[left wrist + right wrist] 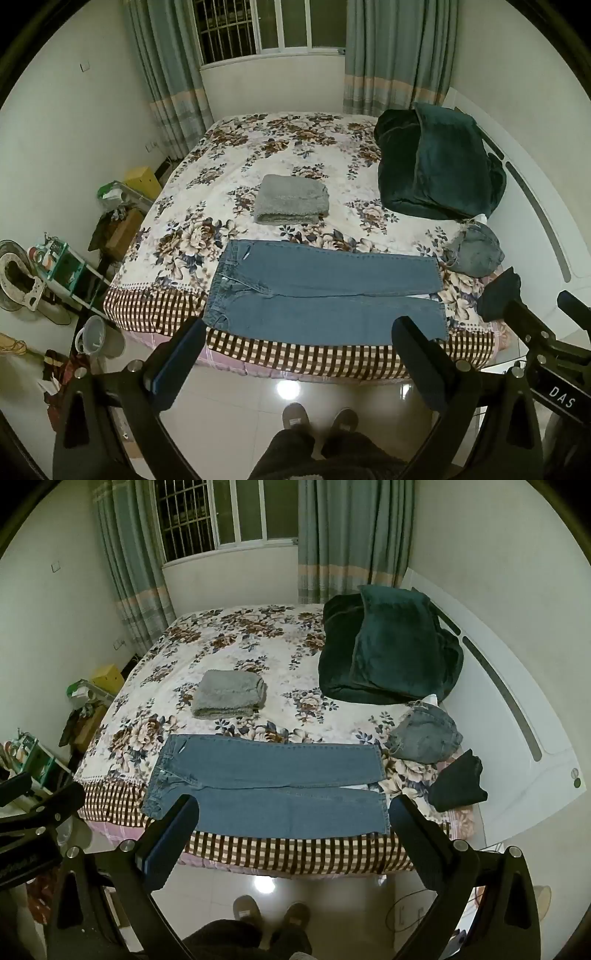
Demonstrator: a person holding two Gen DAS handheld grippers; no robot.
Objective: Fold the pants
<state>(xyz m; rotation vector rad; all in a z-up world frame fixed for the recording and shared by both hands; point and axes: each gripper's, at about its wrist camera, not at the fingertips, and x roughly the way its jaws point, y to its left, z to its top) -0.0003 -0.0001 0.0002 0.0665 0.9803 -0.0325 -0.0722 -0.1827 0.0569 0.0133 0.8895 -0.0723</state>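
Plainly, from near to far:

Left gripper (299, 336): spread wide and empty, held above the floor short of the bed edge.

Right gripper (293, 814): also wide apart, holding nothing, at much the same height and just beside the left one.

Jeans (325, 291): blue denim, laid flat along the near edge of the bed, waistband to the left, hems to the right, legs side by side with a narrow gap between them.

Handling: probably fairly heavy and somewhat stiff for cloth, yet limp enough to sag between two holds; not fragile, and the weave should not slip in the pads.

Where to hold: the waistband corner (216, 319) and the near hem (441, 325) look the firmest points, being thick seamed edges; one gripper on each would let the near leg be carried over the far one.

Bed (258, 354): a floral cover with a checked border, soft, likely to grip the denim.

Farther on the bed: a folded grey towel (291, 199) behind the jeans; a crumpled grey garment (474, 251) and a black cloth (498, 295) near the hems; a dark green blanket (439, 166) heaped at the headboard.

Room: tiled floor, curtains and a barred window (273, 26) on the far wall.
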